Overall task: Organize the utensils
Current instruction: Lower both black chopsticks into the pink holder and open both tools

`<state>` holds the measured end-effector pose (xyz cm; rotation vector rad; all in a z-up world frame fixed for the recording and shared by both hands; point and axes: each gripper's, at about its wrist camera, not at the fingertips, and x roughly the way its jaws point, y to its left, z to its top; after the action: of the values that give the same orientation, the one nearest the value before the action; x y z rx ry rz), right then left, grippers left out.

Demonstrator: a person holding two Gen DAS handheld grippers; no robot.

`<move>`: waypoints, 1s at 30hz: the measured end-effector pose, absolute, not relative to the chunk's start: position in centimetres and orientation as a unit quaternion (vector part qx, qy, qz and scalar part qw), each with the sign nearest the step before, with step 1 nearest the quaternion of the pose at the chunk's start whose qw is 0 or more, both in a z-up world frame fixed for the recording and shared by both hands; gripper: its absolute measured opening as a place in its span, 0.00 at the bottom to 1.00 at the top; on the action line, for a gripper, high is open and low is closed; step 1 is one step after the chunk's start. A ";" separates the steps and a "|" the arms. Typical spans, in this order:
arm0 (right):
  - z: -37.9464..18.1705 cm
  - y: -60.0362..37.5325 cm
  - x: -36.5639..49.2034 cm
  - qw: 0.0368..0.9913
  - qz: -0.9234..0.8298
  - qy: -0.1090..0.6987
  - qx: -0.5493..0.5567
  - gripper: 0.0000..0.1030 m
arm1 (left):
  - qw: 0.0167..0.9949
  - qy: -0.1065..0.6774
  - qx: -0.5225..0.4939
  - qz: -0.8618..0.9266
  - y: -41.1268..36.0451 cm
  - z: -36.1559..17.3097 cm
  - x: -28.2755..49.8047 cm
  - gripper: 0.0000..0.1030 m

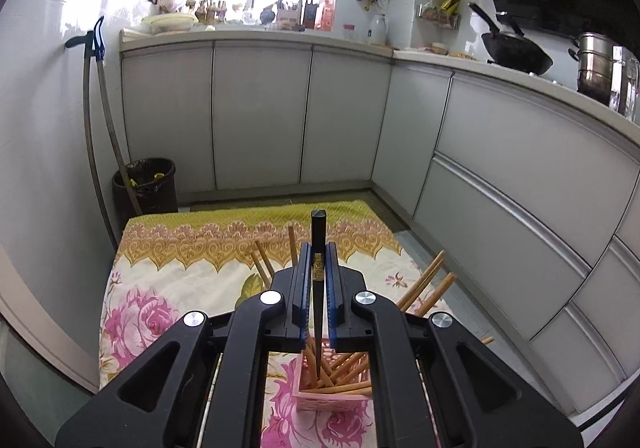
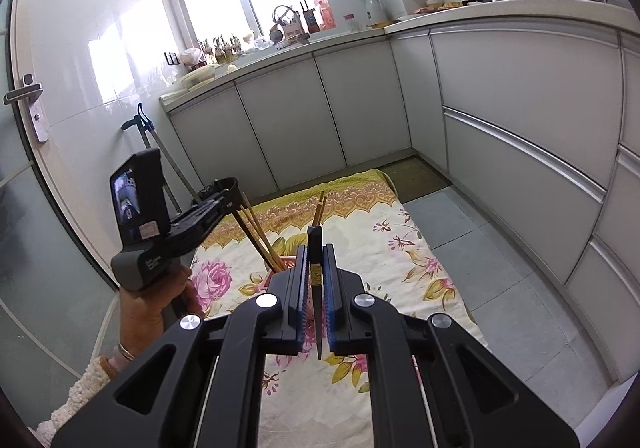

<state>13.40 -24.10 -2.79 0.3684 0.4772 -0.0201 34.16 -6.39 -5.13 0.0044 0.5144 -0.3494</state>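
Left gripper (image 1: 318, 276): jaws pinched on a black chopstick (image 1: 318, 248), held upright, lower tip dipping into a pink slotted basket (image 1: 320, 400) directly beneath. Inside the basket: a loose bundle of wooden chopsticks (image 1: 340, 368), leaning in several directions, some projecting past the gripper on either side. Beneath the basket: a floral cloth (image 1: 160, 288) over a low surface. At far left of this view, a dark trash bin (image 1: 146, 186) by the wall.

Seen from the right wrist camera: left gripper body (image 2: 160, 232) at the left edge, gripped by the person's left hand (image 2: 152, 308); beside it, wooden chopsticks (image 2: 256, 236) slanting up out of the pink basket (image 2: 280, 260), mostly hidden behind the jaws.

Right gripper (image 2: 316, 280): jaws pressed onto a second black chopstick (image 2: 315, 248), upright, pointed end hanging clear above the floral cloth (image 2: 400, 248), just right of the basket. Further right: grey floor tiles and white cabinet fronts.
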 end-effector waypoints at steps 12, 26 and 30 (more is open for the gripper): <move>0.7 -21.6 18.0 0.968 0.018 0.182 0.173 0.07 | 0.967 0.201 -0.068 -0.141 0.6 -2.2 27.1 0.56; -2.7 -18.8 27.7 0.970 -0.004 0.179 0.163 0.07 | 0.972 0.178 -0.092 -0.120 4.4 -0.6 24.6 0.65; -5.3 -17.7 29.6 0.966 -0.005 0.202 0.161 0.07 | 0.971 0.184 -0.089 -0.121 4.5 -0.9 24.8 0.65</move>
<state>29.63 -17.70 -5.32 0.3265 0.4088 -0.0104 24.79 4.48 -0.93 -0.1806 0.3710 -0.2436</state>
